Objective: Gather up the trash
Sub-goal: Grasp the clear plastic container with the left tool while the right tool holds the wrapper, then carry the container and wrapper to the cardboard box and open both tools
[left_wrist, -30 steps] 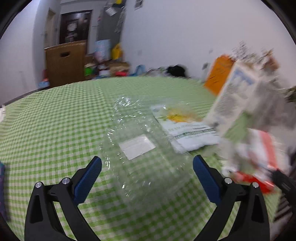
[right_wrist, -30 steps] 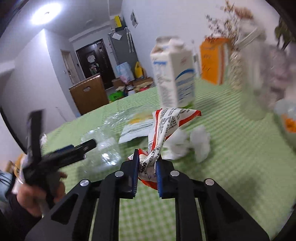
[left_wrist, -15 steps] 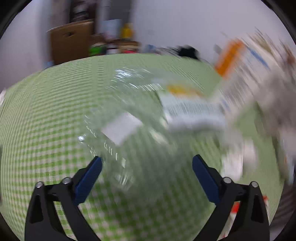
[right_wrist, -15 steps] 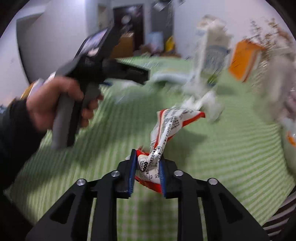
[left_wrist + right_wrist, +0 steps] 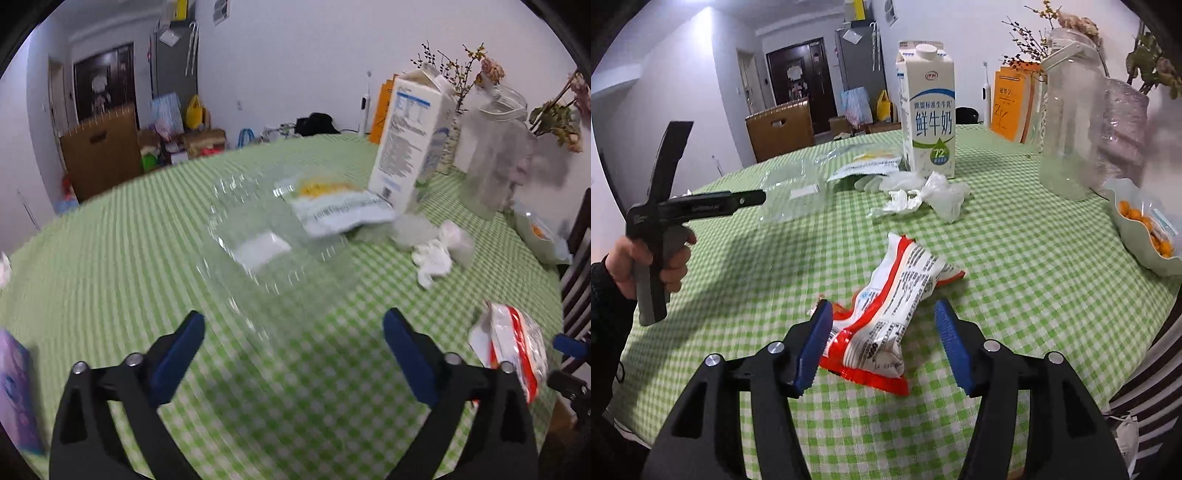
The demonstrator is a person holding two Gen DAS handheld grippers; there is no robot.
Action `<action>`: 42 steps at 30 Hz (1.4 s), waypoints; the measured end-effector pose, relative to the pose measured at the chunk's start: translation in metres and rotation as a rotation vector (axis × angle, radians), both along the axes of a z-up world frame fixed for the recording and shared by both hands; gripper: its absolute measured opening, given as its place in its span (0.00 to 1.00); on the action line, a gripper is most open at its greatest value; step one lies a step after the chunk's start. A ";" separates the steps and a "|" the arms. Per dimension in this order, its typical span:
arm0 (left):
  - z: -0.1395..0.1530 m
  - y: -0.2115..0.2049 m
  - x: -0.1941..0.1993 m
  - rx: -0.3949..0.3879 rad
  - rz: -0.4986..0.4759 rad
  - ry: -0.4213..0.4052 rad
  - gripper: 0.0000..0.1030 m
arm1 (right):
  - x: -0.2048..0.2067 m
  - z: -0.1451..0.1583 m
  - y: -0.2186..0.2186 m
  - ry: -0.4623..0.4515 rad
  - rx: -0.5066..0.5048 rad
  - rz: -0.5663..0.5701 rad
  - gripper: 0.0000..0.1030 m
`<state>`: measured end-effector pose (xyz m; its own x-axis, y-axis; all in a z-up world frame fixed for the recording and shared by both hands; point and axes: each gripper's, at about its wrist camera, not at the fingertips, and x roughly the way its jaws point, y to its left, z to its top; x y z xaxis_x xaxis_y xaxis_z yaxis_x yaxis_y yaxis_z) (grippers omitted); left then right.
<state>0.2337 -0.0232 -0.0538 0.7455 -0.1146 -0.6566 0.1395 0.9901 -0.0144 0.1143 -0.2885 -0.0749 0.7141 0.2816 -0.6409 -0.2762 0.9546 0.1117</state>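
Table [image 5: 1015, 258], one, green-checked cloth, filling the lower two-thirds of both views.

Right gripper [image 5: 882, 343], one, bottom centre of the right wrist view: jaws have just been opening; blue pads stand apart, clear of the wrapper lying between them.

Red-and-white snack wrapper [image 5: 901, 291], one, flat on the cloth at centre frame; lower right in the left wrist view [image 5: 513, 339].

Left gripper [image 5: 293, 350], one, bottom of its own view: jaws spread wide, nothing between them; held in a hand [image 5: 646, 262] at left edge of the right view.

Clear plastic clamshell [image 5: 266, 240], one, centre.

Green-white pouch [image 5: 340, 210], one, just right of it.

Milk carton [image 5: 928, 110], one, upright, upper centre.

Crumpled white tissue and plastic [image 5: 923, 195], count unclear, in front of the carton.
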 end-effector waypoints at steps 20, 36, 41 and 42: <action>-0.026 -0.022 0.106 -0.091 0.507 0.240 0.90 | 0.013 -0.006 0.003 0.015 0.045 -0.036 0.57; 0.037 -0.045 -0.050 -0.092 -0.054 -0.015 0.84 | 0.024 -0.011 0.022 0.064 -0.005 -0.140 0.08; 0.069 -0.047 -0.069 -0.127 -0.091 -0.113 0.84 | -0.011 0.038 -0.007 -0.060 0.056 -0.175 0.04; 0.074 -0.049 -0.073 -0.134 -0.100 -0.126 0.84 | -0.021 0.050 -0.019 -0.089 0.077 -0.195 0.04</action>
